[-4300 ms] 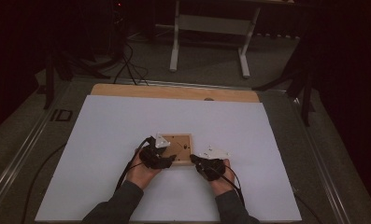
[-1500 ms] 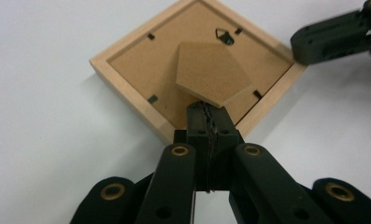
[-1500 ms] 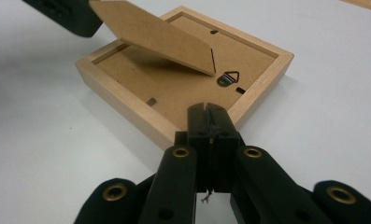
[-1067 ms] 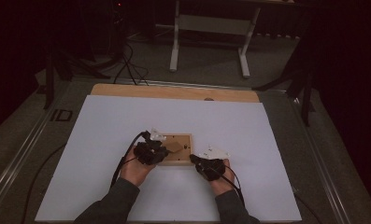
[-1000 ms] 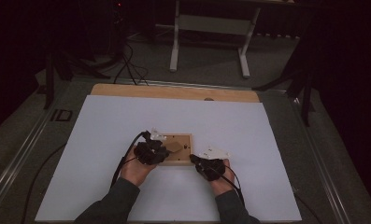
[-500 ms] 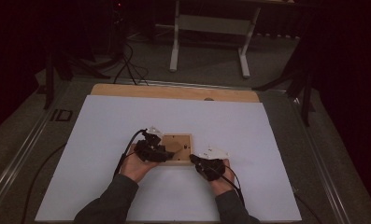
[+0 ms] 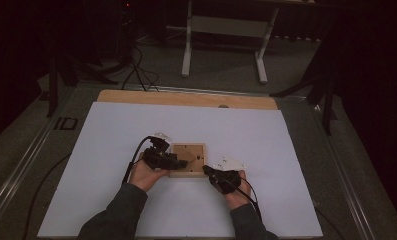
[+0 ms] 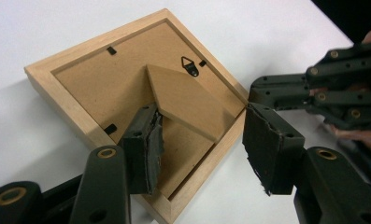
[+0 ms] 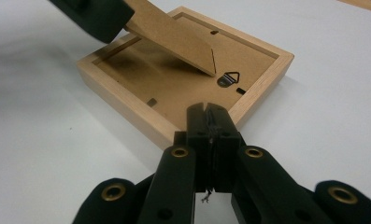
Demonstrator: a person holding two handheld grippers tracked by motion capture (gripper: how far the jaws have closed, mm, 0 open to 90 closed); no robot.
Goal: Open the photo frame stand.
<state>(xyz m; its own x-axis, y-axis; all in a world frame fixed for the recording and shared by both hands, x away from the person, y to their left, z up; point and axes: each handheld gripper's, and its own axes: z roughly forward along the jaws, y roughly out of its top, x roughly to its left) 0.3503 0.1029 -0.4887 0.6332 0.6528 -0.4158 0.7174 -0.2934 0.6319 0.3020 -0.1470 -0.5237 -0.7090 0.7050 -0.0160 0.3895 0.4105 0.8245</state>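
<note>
Frame (image 7: 188,159) lies face down on the white sheet (image 7: 111,130), middle of the table, back side up. In the high view it's small and dim, and both grippers cover parts of its near edge. Whatever picture it holds is hidden underneath; only the back panel (image 8: 103,88) shows, seated inside the wooden rim with small black tabs and a hanger hook (image 8: 189,65).

Stand flap (image 8: 188,100) is tilted up off the back panel, hinged end near the hook, free end raised.

Left gripper (image 8: 199,144): jaws apart, straddling the frame's near corner. One finger (image 8: 143,144) sits over the back panel with its tip at the flap's raised end; from this angle can't tell if it's pushing under the flap or just touching. Other finger is outside the rim over the sheet.

Right gripper (image 9: 210,126): jaws pressed together, nothing between them, tips against the frame's outer edge near the hook. In the left gripper view it sits at the frame's far corner.
</note>
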